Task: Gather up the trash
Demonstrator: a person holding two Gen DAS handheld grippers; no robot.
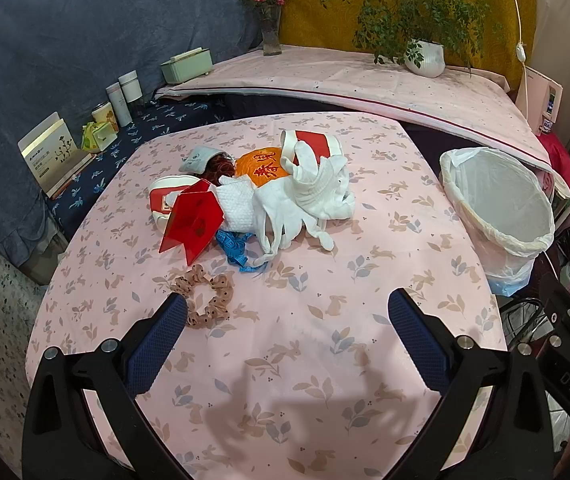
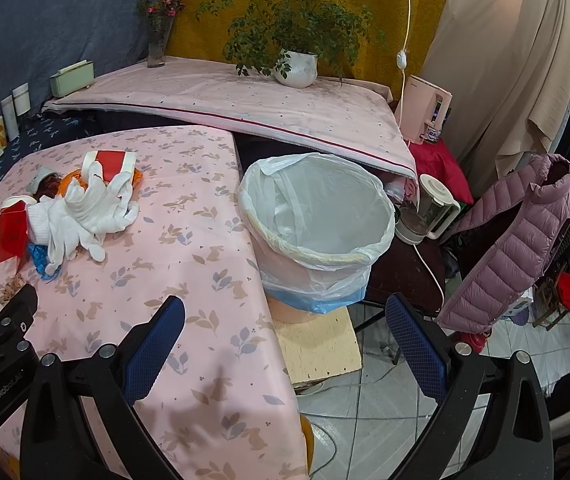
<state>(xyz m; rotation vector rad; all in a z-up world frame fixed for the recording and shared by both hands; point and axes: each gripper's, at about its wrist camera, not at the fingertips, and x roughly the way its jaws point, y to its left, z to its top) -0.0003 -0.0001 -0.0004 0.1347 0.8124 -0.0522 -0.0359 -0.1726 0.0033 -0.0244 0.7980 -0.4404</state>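
Trash lies heaped on the pink rabbit-print surface, ahead of the left tongs, whose blue-padded fingers stand wide apart and hold nothing. Just beside the left finger's tip lies a dotted tan scrunchie. Farther ahead come a blue measuring tape, a red folded card, and white gloves draped over a white waffle cloth. Behind these sit an orange round piece with red characters, a red-and-white paper cup on its side, another such cup to the left, and a grey pouch.

The right tongs are also spread wide and empty, hovering over the surface's right edge. Directly ahead of them, just off that edge, stands a bin lined with a white plastic bag, open and showing nothing inside. A mauve puffer jacket hangs to the right of the right tongs.
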